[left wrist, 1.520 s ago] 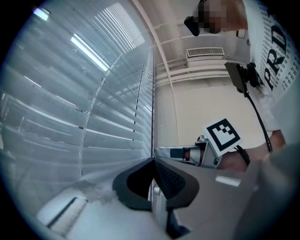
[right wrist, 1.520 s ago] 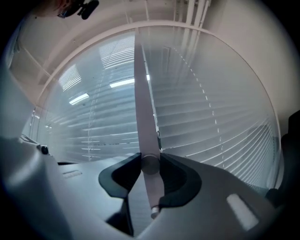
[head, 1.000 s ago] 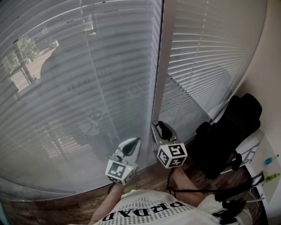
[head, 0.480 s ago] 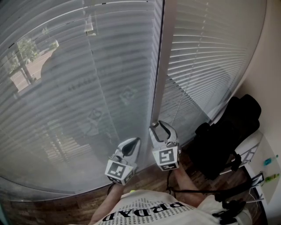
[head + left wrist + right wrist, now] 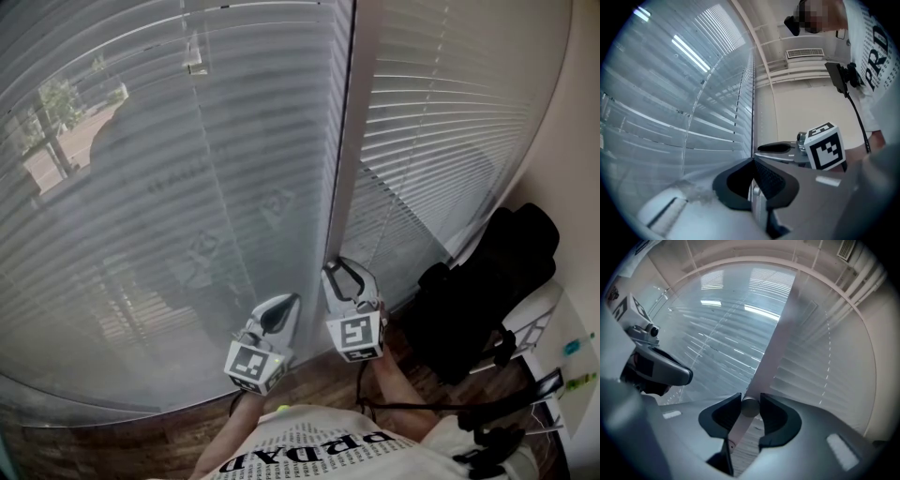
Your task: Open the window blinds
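Note:
Two horizontal slat blinds cover the window, a wide left blind [image 5: 169, 169] and a narrower right blind [image 5: 441, 112], with a pale vertical frame post [image 5: 345, 169] between them. My right gripper [image 5: 340, 268] points level at the foot of that post. In the right gripper view its jaws are closing, and both pads of the right gripper [image 5: 750, 408] touch the round pale tilt wand [image 5: 750, 407]. My left gripper [image 5: 289, 302] hangs just left of it, beside the left blind. The left gripper [image 5: 753, 160] has its jaw tips together with nothing held.
A black bag [image 5: 487, 281] sits on a seat at the right, against a pale wall [image 5: 581, 141]. Dark wood floor [image 5: 141, 441] runs under the blinds. A thin pull cord [image 5: 382, 230] hangs in front of the right blind. The person's printed shirt [image 5: 309, 450] fills the bottom edge.
My right gripper has rolled about its own axis, so its marker cube now faces the camera squarely, and it has shifted slightly left. The left gripper has stayed still.

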Demonstrator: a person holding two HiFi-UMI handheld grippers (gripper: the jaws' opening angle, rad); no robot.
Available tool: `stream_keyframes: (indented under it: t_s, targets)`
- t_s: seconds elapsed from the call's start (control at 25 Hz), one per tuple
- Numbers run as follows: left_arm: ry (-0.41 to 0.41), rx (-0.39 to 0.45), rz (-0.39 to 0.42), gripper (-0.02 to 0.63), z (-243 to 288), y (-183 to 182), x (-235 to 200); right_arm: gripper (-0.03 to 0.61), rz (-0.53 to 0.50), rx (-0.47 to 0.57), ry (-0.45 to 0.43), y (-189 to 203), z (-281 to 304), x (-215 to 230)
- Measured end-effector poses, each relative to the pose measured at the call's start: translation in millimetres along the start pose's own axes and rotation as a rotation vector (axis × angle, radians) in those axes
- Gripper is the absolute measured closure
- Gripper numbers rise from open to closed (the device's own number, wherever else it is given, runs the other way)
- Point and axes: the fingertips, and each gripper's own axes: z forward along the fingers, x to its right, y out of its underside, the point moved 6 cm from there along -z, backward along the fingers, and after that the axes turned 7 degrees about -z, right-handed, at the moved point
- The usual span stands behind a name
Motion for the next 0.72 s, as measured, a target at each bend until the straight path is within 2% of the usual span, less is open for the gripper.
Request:
stream_keyframes:
  t_s: [0.16,0.72]
  targets:
    - [0.002,0.005,-0.002,0.621,0,0,0,0.445,0.094,0.007,-0.004,1,0,2]
    - [0.022,0.006,-0.005,0.621,2,0,3,0.445,0.557,0.048,-0.009,13,-1,12]
